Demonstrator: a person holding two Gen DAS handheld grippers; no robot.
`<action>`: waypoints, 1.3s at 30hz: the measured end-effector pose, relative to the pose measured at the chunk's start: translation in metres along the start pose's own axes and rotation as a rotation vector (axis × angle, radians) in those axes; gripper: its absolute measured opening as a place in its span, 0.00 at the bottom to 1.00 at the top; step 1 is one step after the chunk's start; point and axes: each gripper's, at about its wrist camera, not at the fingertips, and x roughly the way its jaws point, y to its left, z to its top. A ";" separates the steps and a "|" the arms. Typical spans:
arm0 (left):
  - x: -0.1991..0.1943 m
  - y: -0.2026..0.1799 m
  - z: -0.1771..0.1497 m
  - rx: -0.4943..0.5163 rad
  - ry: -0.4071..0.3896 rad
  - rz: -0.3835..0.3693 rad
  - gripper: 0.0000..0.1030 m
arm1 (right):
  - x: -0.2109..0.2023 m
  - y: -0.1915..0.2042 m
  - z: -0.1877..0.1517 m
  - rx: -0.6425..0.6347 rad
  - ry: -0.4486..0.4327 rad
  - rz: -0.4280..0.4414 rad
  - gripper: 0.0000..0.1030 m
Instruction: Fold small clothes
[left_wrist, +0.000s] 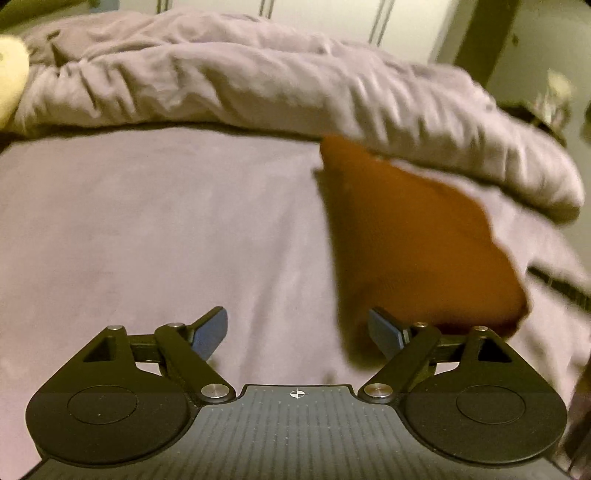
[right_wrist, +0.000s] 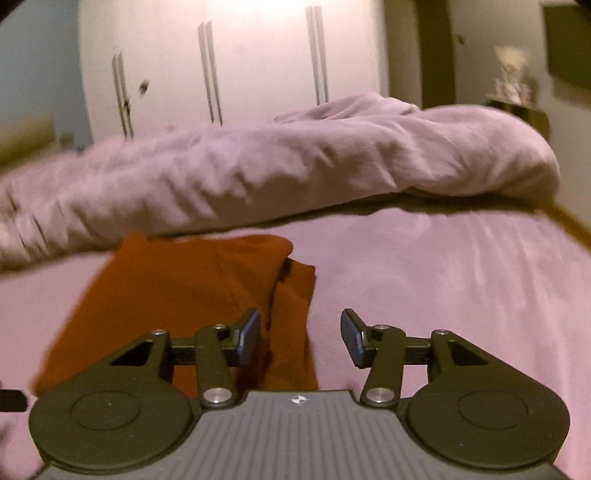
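Currently both grippers sit over the bed (left_wrist: 155, 221), which is covered in a pale purple sheet.

Left gripper (left_wrist: 297, 334): fingers (left_wrist: 211, 332) wide apart, nothing between them, only bare sheet below. Rust-orange garment (left_wrist: 413, 240) lies flat on the bed to the right of this gripper; its near edge runs just behind the right finger. No contact visible.

Right gripper (right_wrist: 300, 338): fingers (right_wrist: 352, 338) apart, partly spread, nothing clamped. In the right wrist view the garment (right_wrist: 177, 295) lies to the left and centre. It is folded, with one layer lapped over another and a vertical fold edge just right of the left finger. The garment's right edge falls in the gap between the fingers, but the pads don't press on it. The right finger is over bare sheet.

A crumpled duvet (left_wrist: 258, 81), same purple, is bunched across the far side of the bed. The garment's far corner reaches its edge; can't tell whether it is tucked under.

Background: white wardrobe (right_wrist: 236, 66) with vertical handles behind the bed, dark door frame (right_wrist: 432, 55) to the right, small shelf (right_wrist: 517, 107) with blurred items at far right. Both frames are motion-blurred.
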 end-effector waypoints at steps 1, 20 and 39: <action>0.000 -0.003 0.003 -0.009 -0.004 -0.018 0.86 | -0.008 -0.001 -0.004 0.039 -0.007 0.024 0.42; 0.092 -0.051 -0.008 0.057 0.116 -0.038 0.96 | 0.037 0.041 -0.053 -0.236 0.059 0.011 0.01; 0.091 -0.010 0.045 -0.094 0.118 -0.239 0.92 | 0.065 -0.013 0.003 0.003 0.178 0.092 0.65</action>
